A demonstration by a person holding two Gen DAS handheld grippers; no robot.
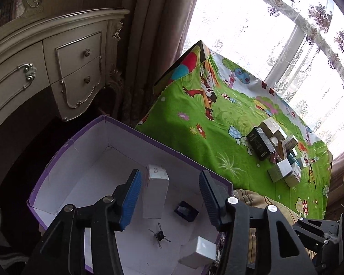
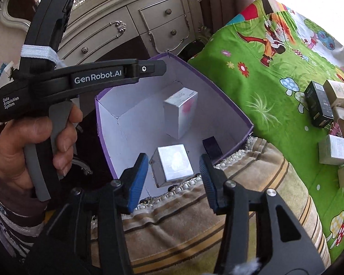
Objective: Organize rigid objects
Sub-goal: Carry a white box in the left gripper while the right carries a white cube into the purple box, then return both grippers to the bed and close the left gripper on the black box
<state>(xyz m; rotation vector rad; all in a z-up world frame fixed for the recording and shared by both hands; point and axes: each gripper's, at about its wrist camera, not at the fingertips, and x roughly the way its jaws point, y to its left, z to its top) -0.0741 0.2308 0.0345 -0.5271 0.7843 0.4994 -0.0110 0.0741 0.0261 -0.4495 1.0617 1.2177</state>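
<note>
left gripper [image 1: 169, 197] and right gripper [image 2: 173, 176] both parted, empty, above a purple-rimmed white cardboard box [image 2: 227, 105]; smooth white cartons [image 2: 173, 163] lie between the ribbed pads. handle print: "genrobot.ai".

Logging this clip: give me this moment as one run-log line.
left gripper open above tall white box | right gripper open | purple storage box | pile of small boxes on cloth

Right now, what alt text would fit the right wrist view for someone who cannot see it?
The open right gripper hovers over a purple storage box holding two white boxes, one near and one upright, plus a small dark box. A hand grips the left gripper's handle; more boxes lie on the green cartoon cloth.
</note>
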